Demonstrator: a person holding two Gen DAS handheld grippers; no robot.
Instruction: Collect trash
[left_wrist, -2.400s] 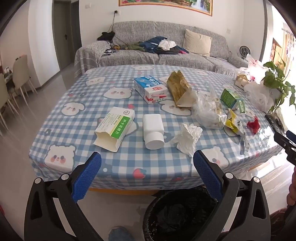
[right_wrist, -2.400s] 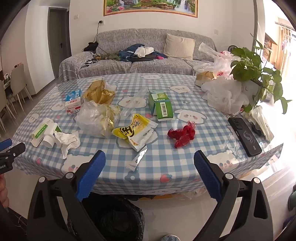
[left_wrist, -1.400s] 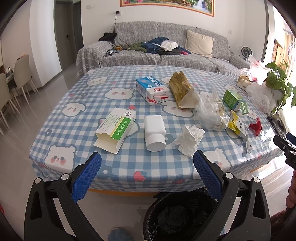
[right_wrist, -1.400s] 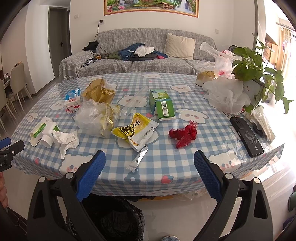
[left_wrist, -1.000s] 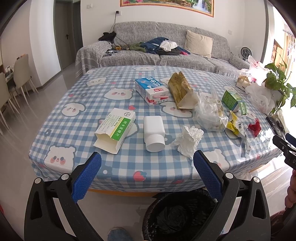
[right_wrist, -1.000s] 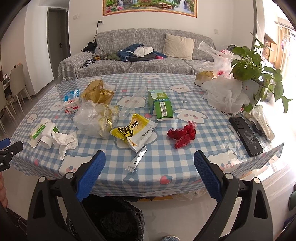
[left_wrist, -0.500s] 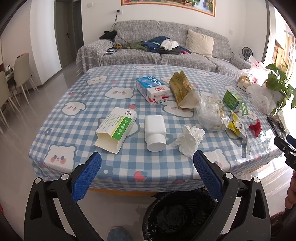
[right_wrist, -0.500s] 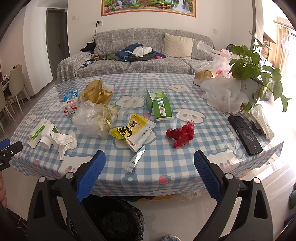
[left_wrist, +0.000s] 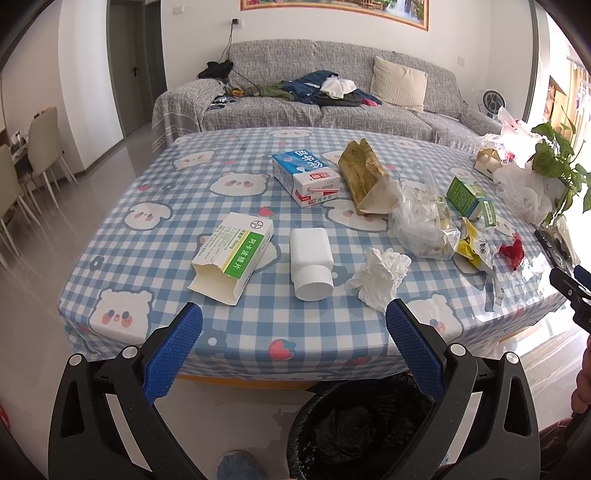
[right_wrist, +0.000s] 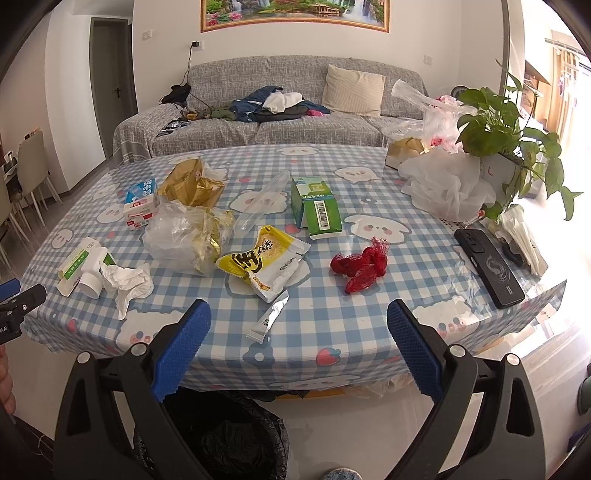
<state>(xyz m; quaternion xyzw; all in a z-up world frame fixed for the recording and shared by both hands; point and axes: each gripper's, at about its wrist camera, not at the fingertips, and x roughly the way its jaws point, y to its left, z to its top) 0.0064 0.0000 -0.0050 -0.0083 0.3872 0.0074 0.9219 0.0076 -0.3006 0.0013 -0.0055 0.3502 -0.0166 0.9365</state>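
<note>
The trash lies spread over the table (left_wrist: 155, 236), all of it above and beyond both pairs of fingers, none of it touched. In the left wrist view the left gripper (left_wrist: 293, 345) fills the bottom of the frame, its blue-padded fingers (left_wrist: 173, 350) spread wide and holding nothing. Just above the gap between them, in the middle of the frame, lie a green-and-white medicine box (left_wrist: 236, 260), a white bottle (left_wrist: 311, 267) on its side beside it, and a crumpled tissue (left_wrist: 380, 277) near the right fingertip. Higher up sit a blue milk carton (left_wrist: 306, 177) and a gold bag (left_wrist: 364, 181). A black-lined trash bin (left_wrist: 354, 428) stands on the floor at the bottom, below the table edge.

In the right wrist view the right gripper (right_wrist: 298, 338) also stands released and empty, fingers (right_wrist: 413, 347) wide apart. Between and above them lie a silver sachet (right_wrist: 269, 320) near the table edge, a yellow snack wrapper (right_wrist: 264, 260), a red net (right_wrist: 360, 266) to the right, a clear plastic bag (right_wrist: 184, 236) to the left, and a green box (right_wrist: 316, 210) higher up. A black phone (right_wrist: 487, 267) lies at the right.
</note>
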